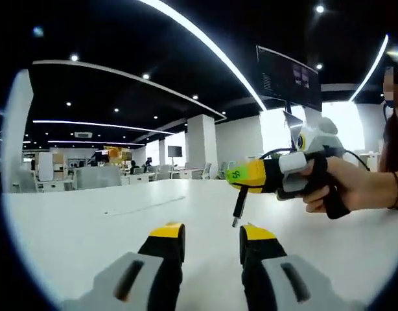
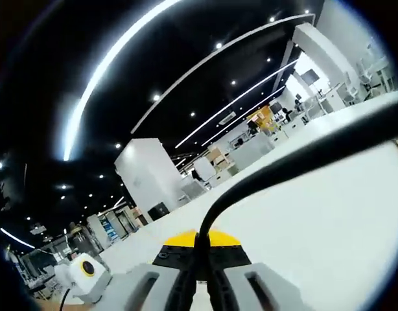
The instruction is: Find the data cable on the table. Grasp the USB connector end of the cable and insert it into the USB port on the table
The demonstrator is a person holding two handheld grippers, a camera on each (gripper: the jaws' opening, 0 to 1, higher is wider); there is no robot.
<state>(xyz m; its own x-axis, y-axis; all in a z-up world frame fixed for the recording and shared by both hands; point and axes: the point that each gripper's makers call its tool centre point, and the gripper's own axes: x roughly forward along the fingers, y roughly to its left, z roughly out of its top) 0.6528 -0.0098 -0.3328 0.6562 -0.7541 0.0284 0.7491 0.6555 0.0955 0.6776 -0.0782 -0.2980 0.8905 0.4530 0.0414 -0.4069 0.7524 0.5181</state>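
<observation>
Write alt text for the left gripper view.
At the right, the right gripper, held in a person's hand, pinches a black cable in its yellow-tipped jaws, the connector end hanging down over a white table. The left gripper stands open at the bottom of the view.

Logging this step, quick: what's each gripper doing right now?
Left gripper: open, holding nothing.
Right gripper: shut on the cable, connector end hanging free.
</observation>
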